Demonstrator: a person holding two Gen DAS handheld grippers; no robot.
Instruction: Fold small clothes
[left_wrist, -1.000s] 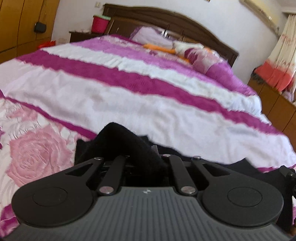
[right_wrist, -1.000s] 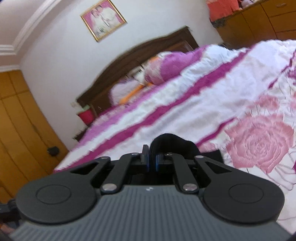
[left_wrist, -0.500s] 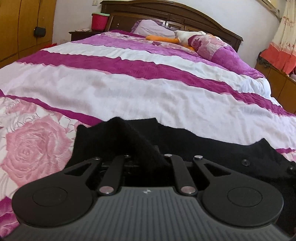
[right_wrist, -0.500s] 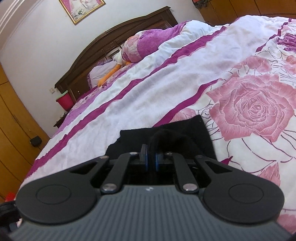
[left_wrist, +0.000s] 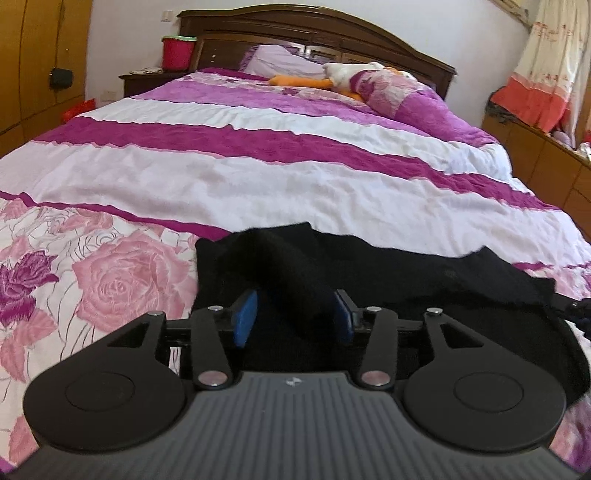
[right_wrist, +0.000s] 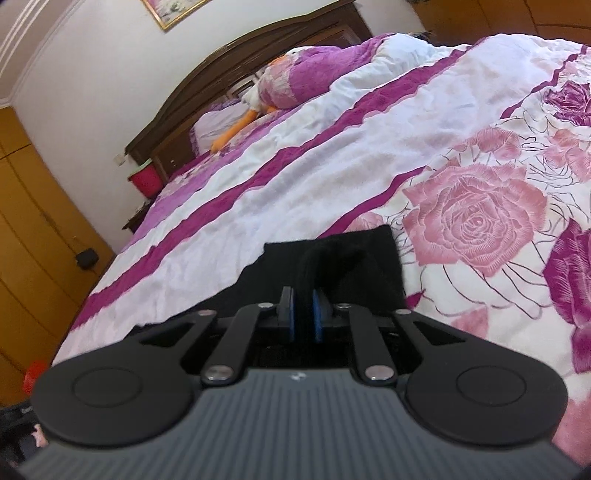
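Note:
A small black garment (left_wrist: 406, 273) lies spread low on the pink and white floral bedspread (left_wrist: 258, 177). My left gripper (left_wrist: 293, 314) is open, its blue pads apart, with a raised fold of the black fabric lying loose between them. My right gripper (right_wrist: 303, 314) is shut on a pinched ridge of the same garment (right_wrist: 351, 269) near its right edge, blue pads pressed on the cloth. Both grippers are low, close to the bed surface.
Pillows and an orange and white plush toy (left_wrist: 332, 77) lie by the dark wooden headboard (left_wrist: 314, 33). A red bin (left_wrist: 177, 53) stands on the nightstand at left. Wooden wardrobes (right_wrist: 33, 240) stand at the left, a dresser (left_wrist: 546, 155) at the right.
Both grippers have lowered the garment onto the bed. The left gripper has opened and its blue pads now show; the right stays shut on the cloth.

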